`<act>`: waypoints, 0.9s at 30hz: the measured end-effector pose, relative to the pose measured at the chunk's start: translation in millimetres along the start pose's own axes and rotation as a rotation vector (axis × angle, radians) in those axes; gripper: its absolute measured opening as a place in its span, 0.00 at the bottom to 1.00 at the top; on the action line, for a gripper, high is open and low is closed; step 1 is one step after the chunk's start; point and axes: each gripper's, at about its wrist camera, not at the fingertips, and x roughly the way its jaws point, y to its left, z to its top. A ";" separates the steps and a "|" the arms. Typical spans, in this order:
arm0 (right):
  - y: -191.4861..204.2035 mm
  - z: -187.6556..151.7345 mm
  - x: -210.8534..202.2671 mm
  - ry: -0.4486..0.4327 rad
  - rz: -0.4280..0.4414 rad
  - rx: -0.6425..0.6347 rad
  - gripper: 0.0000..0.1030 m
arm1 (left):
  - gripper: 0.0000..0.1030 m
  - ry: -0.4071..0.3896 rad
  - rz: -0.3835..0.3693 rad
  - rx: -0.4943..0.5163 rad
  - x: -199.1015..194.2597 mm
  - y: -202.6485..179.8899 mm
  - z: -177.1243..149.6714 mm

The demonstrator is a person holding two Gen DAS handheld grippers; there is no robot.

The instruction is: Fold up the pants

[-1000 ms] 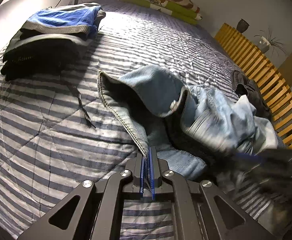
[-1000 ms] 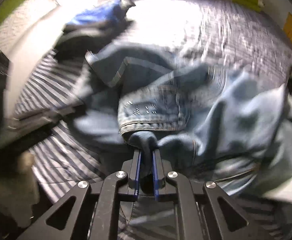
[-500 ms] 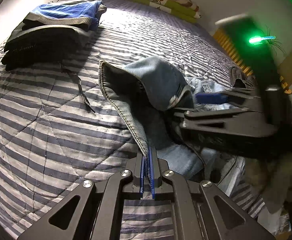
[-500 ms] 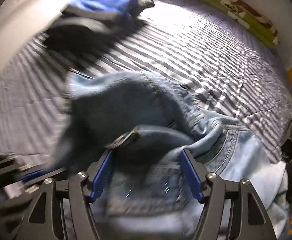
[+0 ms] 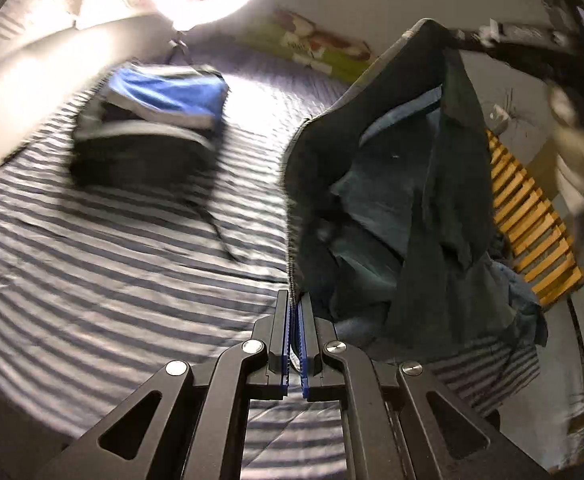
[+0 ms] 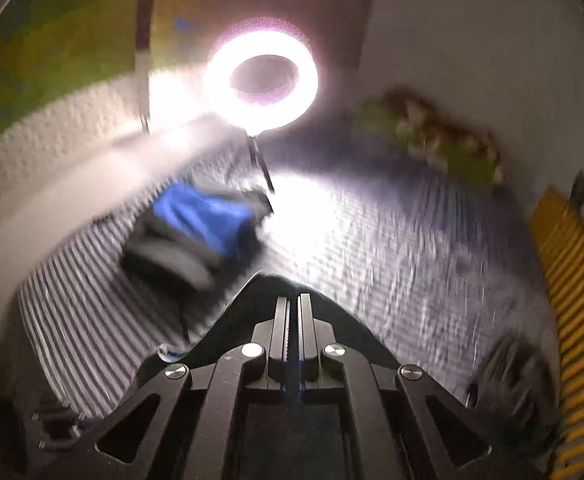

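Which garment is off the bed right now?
The jeans, hanging between the left gripper and right gripper; the blue-topped folded stack lies on the bed.

One pair of jeans (image 5: pixel 407 200), one pile of folded clothes (image 5: pixel 152 128), one ring lamp (image 6: pixel 262 76), two claws.

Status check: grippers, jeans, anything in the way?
Left gripper and right gripper both shut on jeans, lifted off striped bed. Folded clothes pile sits clear, far side.

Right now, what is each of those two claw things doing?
Left gripper: closed on the jeans edge.
Right gripper: closed on dark jeans fabric.
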 end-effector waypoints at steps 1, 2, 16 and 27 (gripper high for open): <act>6.8 14.6 -0.2 -0.018 0.003 -0.010 0.03 | 0.03 -0.012 -0.014 -0.020 -16.2 9.5 3.2; 16.9 33.6 2.7 -0.040 0.011 -0.020 0.03 | 0.03 -0.019 -0.010 -0.026 -24.1 15.7 6.5; 143.8 93.9 245.3 0.193 0.202 0.021 0.01 | 0.03 0.124 0.248 -0.196 2.7 153.4 -18.6; 100.9 2.9 222.5 0.297 0.163 -0.089 0.43 | 0.46 0.099 0.237 -0.273 -35.9 170.9 -49.8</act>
